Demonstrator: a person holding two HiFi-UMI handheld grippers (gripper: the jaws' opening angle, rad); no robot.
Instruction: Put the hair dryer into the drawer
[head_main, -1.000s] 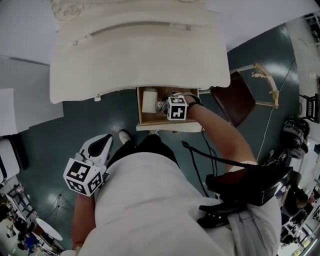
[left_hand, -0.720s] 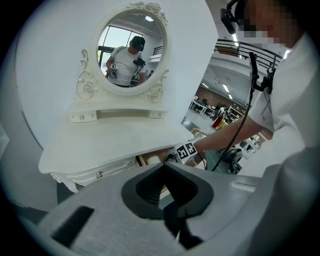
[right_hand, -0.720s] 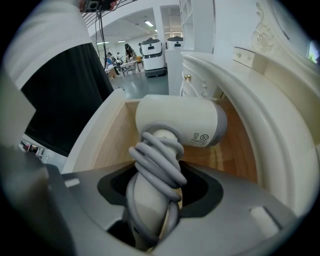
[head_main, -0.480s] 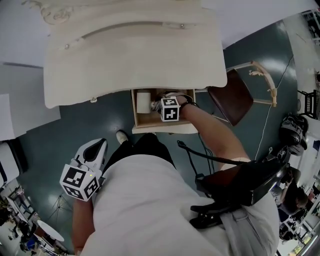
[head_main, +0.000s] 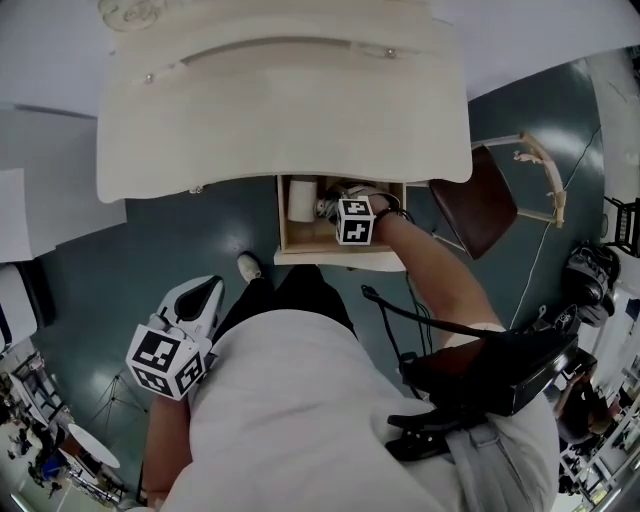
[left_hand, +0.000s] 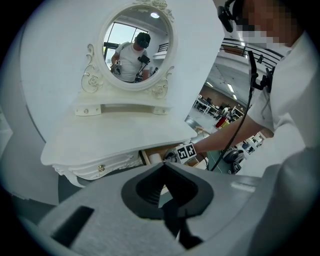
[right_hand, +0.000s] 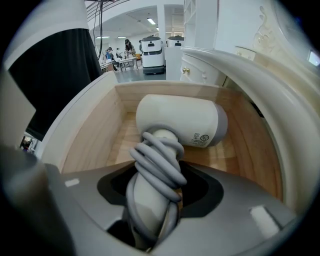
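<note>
**Hair dryer held inside open drawer**

Head view: the right gripper (head_main: 333, 210) reaches into the open wooden drawer (head_main: 340, 257) under the white dressing table (head_main: 280, 90). The hair dryer (head_main: 300, 200) is inside the drawer. The left gripper (head_main: 203, 293) hangs low by the person's side, well apart.

Left gripper view: the left gripper (left_hand: 164, 166) has its jaws together, with nothing between them. The mirror (left_hand: 137, 47) is ahead.

Right gripper view: the right gripper (right_hand: 155, 202) has its jaws clamped on the hair dryer (right_hand: 175, 122) handle, which is wrapped in grey cord (right_hand: 157, 160). The dryer's body is within the drawer (right_hand: 90, 135) walls.

I note cream-white hair dryer (right_hand: 177, 122), grey cord (right_hand: 157, 162), pale wood drawer (right_hand: 90, 135), ivory tabletop (head_main: 280, 100), teal floor (head_main: 180, 250), brown chair (head_main: 480, 205)
</note>
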